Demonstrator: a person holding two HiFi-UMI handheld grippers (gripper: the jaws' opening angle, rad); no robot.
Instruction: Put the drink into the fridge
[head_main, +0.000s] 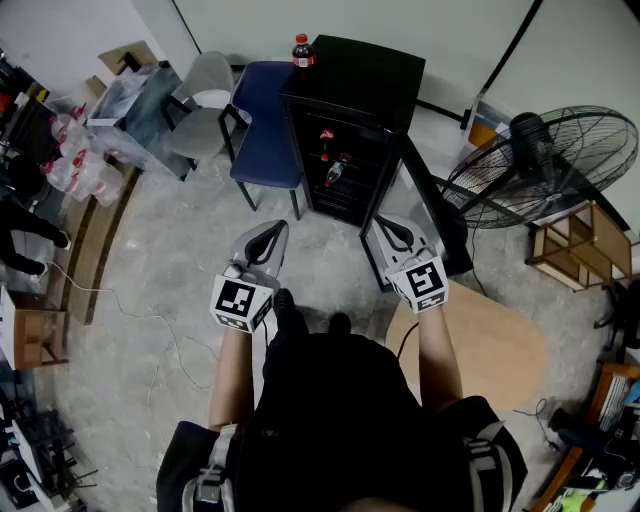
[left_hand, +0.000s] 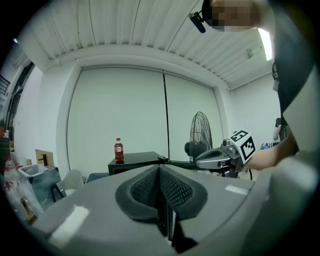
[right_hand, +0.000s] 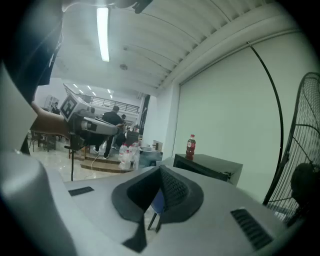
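Approach step: the cola bottle (head_main: 303, 50) stands atop the black fridge (head_main: 372, 75), well ahead. The left claw (head_main: 270, 235) and right claw (head_main: 393, 230) are both closed and empty. Next, one must open and reach for the bottle.

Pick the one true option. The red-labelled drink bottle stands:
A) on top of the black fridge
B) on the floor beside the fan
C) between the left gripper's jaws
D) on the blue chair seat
A: the drink bottle stands upright at a corner of the top of the black fridge, with the blue chair empty beside the fridge.
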